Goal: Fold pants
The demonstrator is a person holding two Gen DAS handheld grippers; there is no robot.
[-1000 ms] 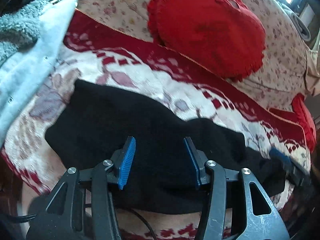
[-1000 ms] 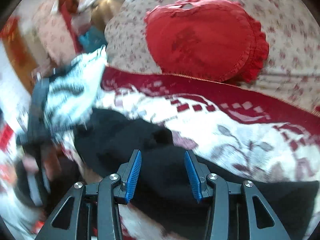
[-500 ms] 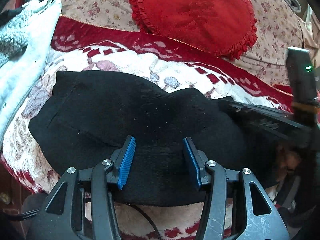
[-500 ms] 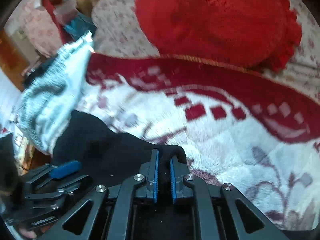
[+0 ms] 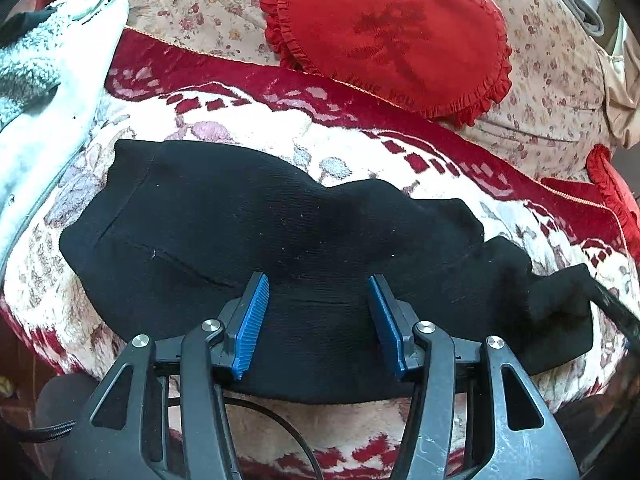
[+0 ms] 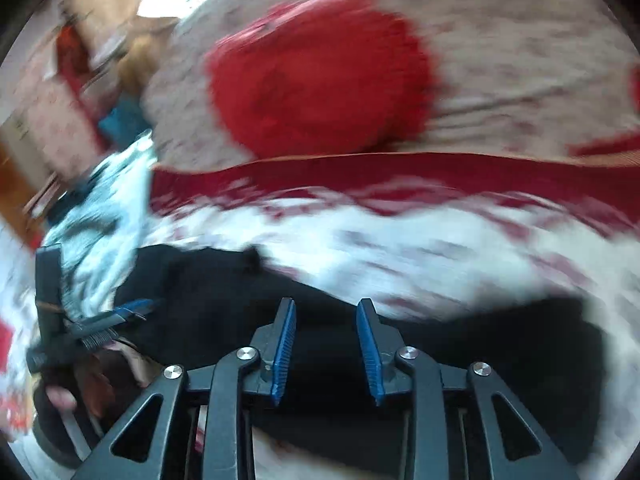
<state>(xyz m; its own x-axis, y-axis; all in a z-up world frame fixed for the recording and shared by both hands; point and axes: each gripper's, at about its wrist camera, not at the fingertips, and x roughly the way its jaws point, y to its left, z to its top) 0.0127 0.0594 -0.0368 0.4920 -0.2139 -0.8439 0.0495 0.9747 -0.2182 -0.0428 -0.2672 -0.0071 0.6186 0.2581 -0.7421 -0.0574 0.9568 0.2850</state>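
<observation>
Black pants (image 5: 280, 248) lie bunched on the blanket (image 5: 360, 136), under the gaping left gripper (image 5: 318, 284); right gripper (image 6: 326, 308), just reopening, grips nothing.

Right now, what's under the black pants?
The black pants lie on a red-and-cream patterned blanket, which shows all round them. Whatever sits directly beneath the fabric is covered.
</observation>
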